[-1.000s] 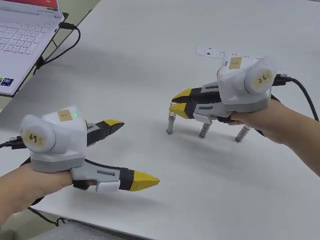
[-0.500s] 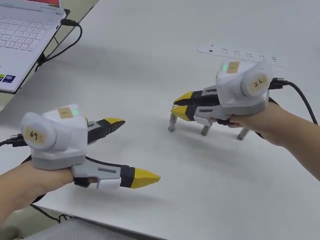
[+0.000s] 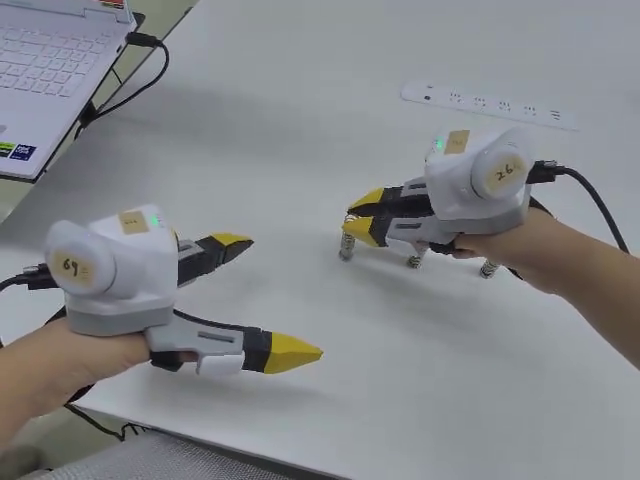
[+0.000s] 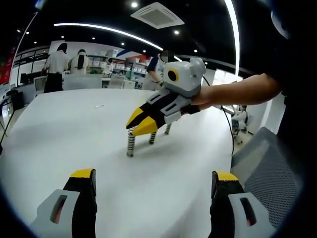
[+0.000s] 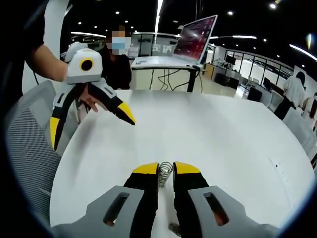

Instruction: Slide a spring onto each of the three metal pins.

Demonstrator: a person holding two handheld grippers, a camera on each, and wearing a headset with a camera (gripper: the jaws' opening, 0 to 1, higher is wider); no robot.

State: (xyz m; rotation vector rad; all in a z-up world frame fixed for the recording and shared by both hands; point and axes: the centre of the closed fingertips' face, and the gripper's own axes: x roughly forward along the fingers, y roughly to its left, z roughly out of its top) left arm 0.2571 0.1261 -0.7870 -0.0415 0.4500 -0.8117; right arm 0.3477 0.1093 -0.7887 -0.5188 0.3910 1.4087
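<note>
Right gripper (image 3: 350,217) pinches the leftmost spring (image 3: 346,245), on the tabletop (image 3: 300,120) on the near side of the power strip (image 3: 490,105); ease it straight down, upright (side load likely buckles it); left gripper (image 3: 285,296) spread, idle.

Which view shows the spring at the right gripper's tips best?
The left gripper view: the spring stands side-on, full length, below the right gripper. In the right gripper view its top sits between the jaws; in the head view it looks small.
</note>
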